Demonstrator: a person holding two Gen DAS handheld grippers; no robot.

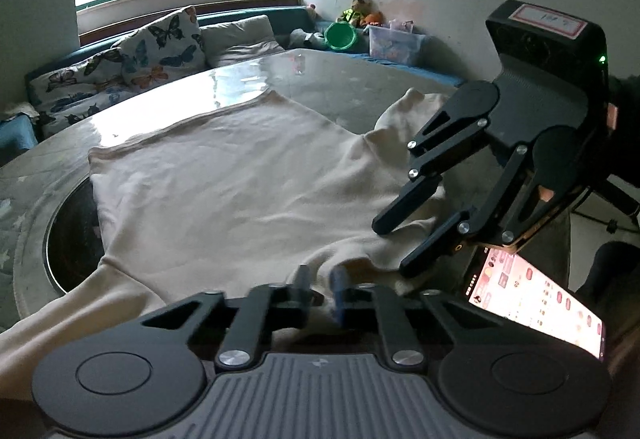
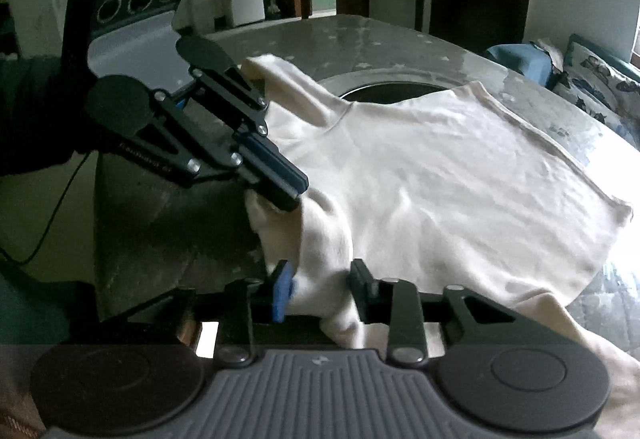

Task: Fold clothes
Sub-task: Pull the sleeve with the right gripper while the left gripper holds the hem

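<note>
Garment (image 1: 240, 175): one, cream-coloured knit top with long sleeves. Spread mostly flat on the glossy worktop (image 1: 240, 79), lightly wrinkled. Near edge bunched and lifted; one sleeve (image 2: 288, 87) raised at the far side, another trailing off the near edge.

Soft matt cloth on a glossy tabletop, handled by matt black plastic tools.

The cream long-sleeved knit garment (image 1: 240, 179) looks soft and matt, lightly wrinkled, lying on the grey round table (image 1: 248, 79), whose smooth top is glossy enough to mirror the window. The left gripper (image 1: 320, 291) and right gripper (image 1: 394, 247) are matt black plastic with bright metal pivot pins — the finger pads (image 2: 282, 291) look like blue rubber. The lit phone screen (image 1: 536, 303) is glossy glass. The butterfly-print cushion (image 1: 168, 43) is patterned cloth — the translucent storage box (image 1: 394, 43) looks plastic.
</note>
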